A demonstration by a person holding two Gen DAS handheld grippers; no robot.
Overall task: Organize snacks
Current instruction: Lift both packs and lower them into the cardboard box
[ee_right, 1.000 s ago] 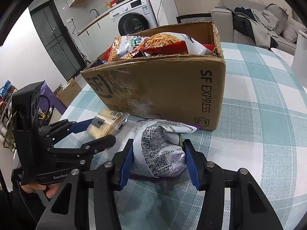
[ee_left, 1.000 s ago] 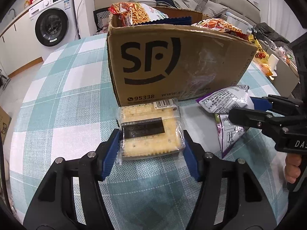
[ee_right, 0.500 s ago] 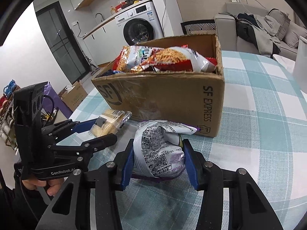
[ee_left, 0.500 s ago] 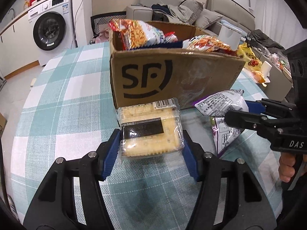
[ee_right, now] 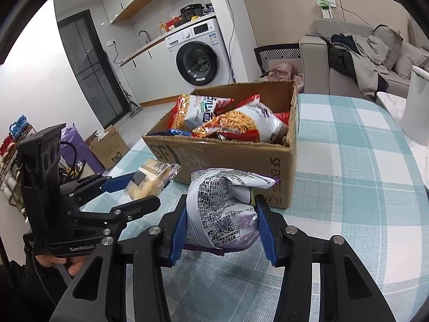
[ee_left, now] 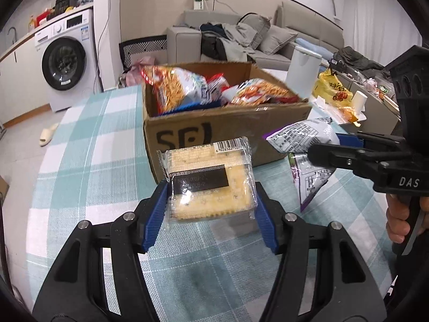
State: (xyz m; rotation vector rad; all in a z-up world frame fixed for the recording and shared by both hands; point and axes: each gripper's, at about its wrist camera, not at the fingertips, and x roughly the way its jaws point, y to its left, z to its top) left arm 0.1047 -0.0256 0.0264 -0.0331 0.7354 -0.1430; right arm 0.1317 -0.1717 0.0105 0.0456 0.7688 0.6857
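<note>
- Left wrist view: our left claw [ee_left: 210, 209] grips a clear-wrapped cracker pack [ee_left: 209, 182] between its blue pads [ee_left: 155, 214], holding it clear of the checked surface [ee_left: 88, 161].
- Just beyond the pack stands an open cardboard box [ee_left: 203, 131], already loaded with noodle-snack bags [ee_left: 174, 88].
- At the right edge, our right claw [ee_left: 316, 147] is closed on a silver and purple snack bag [ee_left: 303, 136], which hangs above the surface near the box's right corner; a hand [ee_left: 399, 222] holds that claw's handle.
- Right wrist view: our right claw [ee_right: 222, 225] squeezes the crumpled snack bag [ee_right: 222, 206] between its pads [ee_right: 178, 225], narrow on it, the bag's top level with the box's near wall.
- The box [ee_right: 236, 161] sits just ahead, with snack bags [ee_right: 236, 123] piled inside.
- To the left, our left claw [ee_right: 134, 190] holds the cracker pack [ee_right: 150, 179] near the box's left corner, above the surface [ee_right: 348, 177].
</note>
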